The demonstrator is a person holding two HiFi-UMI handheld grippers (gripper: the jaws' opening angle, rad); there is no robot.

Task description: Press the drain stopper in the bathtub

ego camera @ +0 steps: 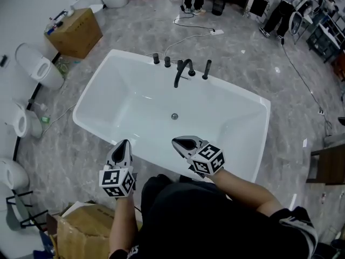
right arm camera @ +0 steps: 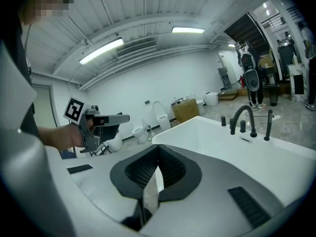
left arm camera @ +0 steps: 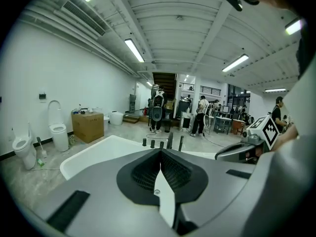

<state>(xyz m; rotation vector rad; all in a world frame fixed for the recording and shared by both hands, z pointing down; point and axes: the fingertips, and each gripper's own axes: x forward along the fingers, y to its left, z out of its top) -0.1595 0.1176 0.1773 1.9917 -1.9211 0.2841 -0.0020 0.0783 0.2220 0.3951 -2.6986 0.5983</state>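
Observation:
A white bathtub [ego camera: 110, 72] fills the middle of the head view. Its small round metal drain stopper [ego camera: 174, 116] sits in the floor of the tub, below the black faucet [ego camera: 183, 69] on the far rim. My left gripper [ego camera: 125, 143] hangs over the near rim, left of the stopper, jaws closed with nothing between them. My right gripper [ego camera: 175, 141] is held just inside the near rim, a short way in front of the stopper, also shut and empty. The left gripper view shows the tub [left arm camera: 94, 154] and faucet [left arm camera: 169, 139] ahead. The right gripper view shows the faucet [right arm camera: 244, 115].
A cardboard box [ego camera: 75, 31] and toilets [ego camera: 38, 63] [ego camera: 21, 122] stand along the left wall. Another box [ego camera: 81, 231] is by my left leg. A cable [ego camera: 197, 34] lies behind the tub, people stand at the back, and a wooden piece [ego camera: 329, 161] is at right.

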